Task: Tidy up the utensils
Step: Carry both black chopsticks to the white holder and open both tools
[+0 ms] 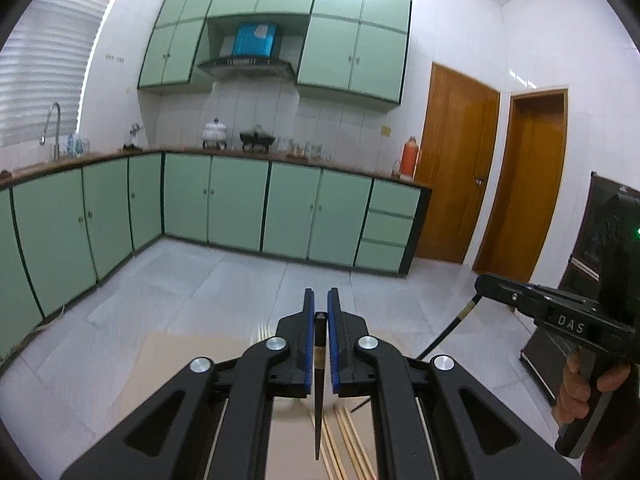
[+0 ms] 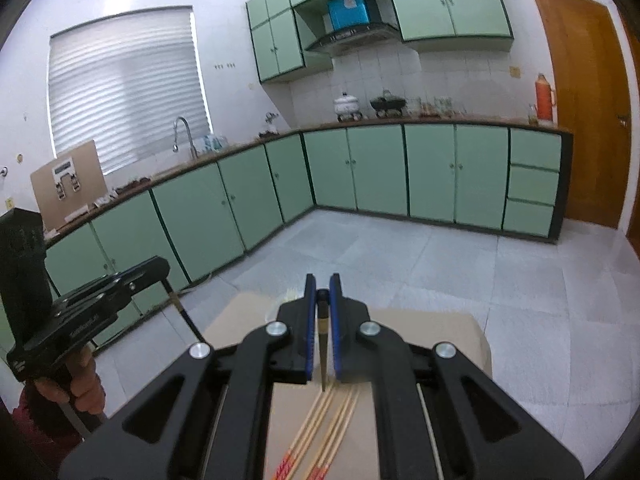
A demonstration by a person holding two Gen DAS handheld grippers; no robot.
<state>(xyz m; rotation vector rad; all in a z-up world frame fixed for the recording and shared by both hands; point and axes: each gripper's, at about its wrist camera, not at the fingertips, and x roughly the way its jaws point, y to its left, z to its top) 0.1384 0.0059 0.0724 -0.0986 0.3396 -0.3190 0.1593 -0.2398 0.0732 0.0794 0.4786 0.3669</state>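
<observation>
Green cabinets line walls; orange thermos on counter near wooden door; faucet under blinds.

The left gripper holds one dark chopstick upright between its pads, tip hanging down over the bamboo chopsticks lying on the cardboard surface below. To its right, the right gripper holds a second dark chopstick the same way, above the same bamboo chopsticks. Beyond the floor, the base cabinets run along the far wall, with the wall cabinets above them and the doors to their right.
</observation>
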